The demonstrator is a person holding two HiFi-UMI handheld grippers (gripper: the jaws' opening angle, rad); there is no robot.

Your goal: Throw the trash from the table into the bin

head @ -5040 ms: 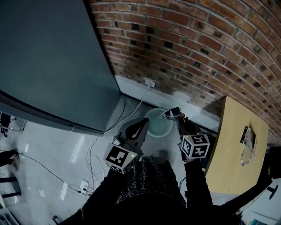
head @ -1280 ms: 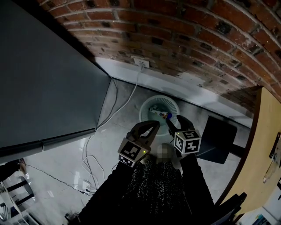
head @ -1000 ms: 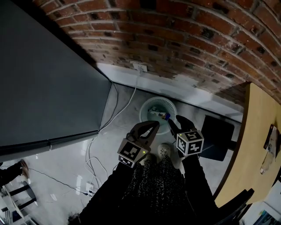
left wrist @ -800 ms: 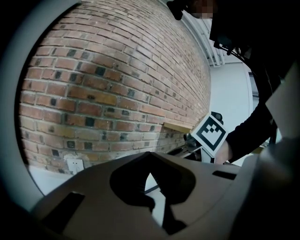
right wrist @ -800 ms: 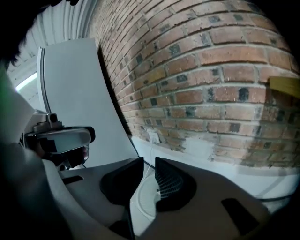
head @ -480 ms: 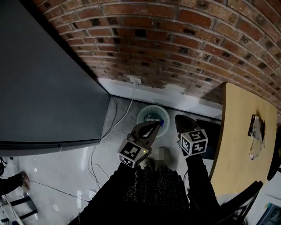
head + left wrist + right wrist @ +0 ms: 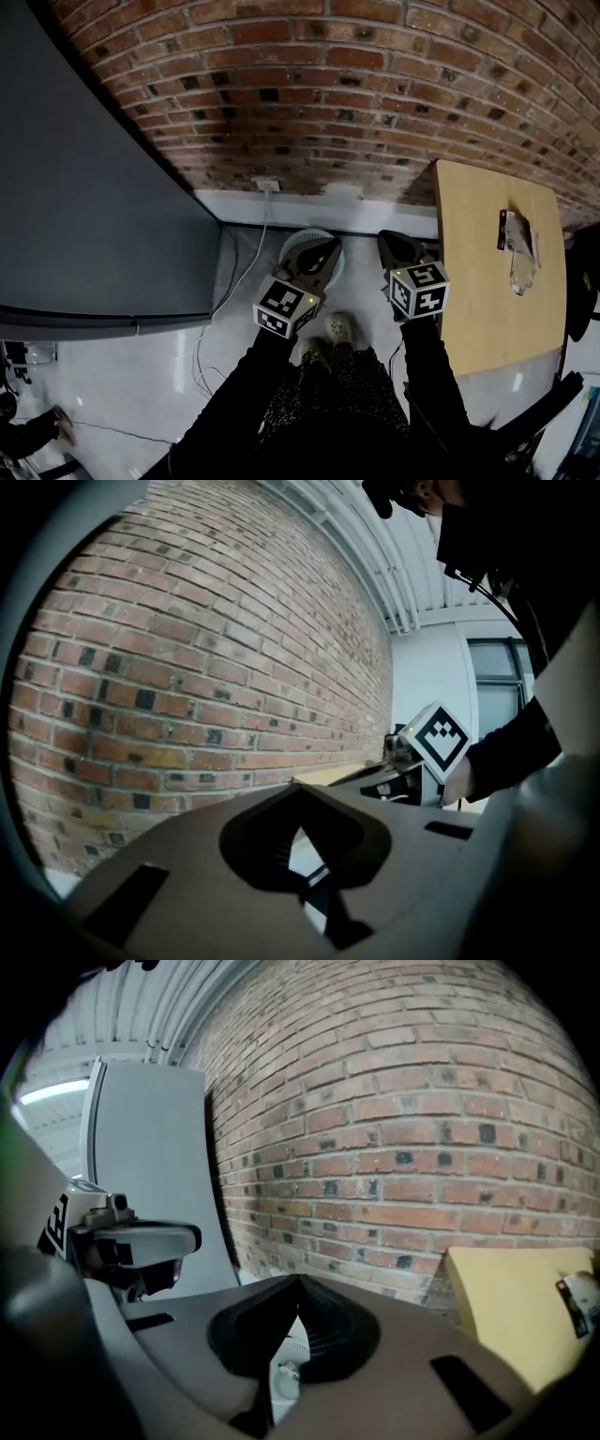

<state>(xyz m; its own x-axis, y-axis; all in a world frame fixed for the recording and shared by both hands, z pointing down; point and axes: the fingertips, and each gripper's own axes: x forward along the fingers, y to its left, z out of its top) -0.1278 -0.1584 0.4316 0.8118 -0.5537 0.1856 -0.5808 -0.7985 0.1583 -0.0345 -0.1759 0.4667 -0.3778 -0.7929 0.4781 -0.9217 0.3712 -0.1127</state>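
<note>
Head view: the left gripper (image 7: pixel 328 251) and right gripper (image 7: pixel 387 241) are both pressed together and empty over the bin (image 7: pixel 292 242) by the wall, while trash (image 7: pixel 518 248) lies on the far right of the table (image 7: pixel 478 309). Left gripper view: its jaws meet on nothing. Right gripper view: its jaws are likewise closed, so I judge they should spread before swinging right and straddle the trash squarely.
</note>
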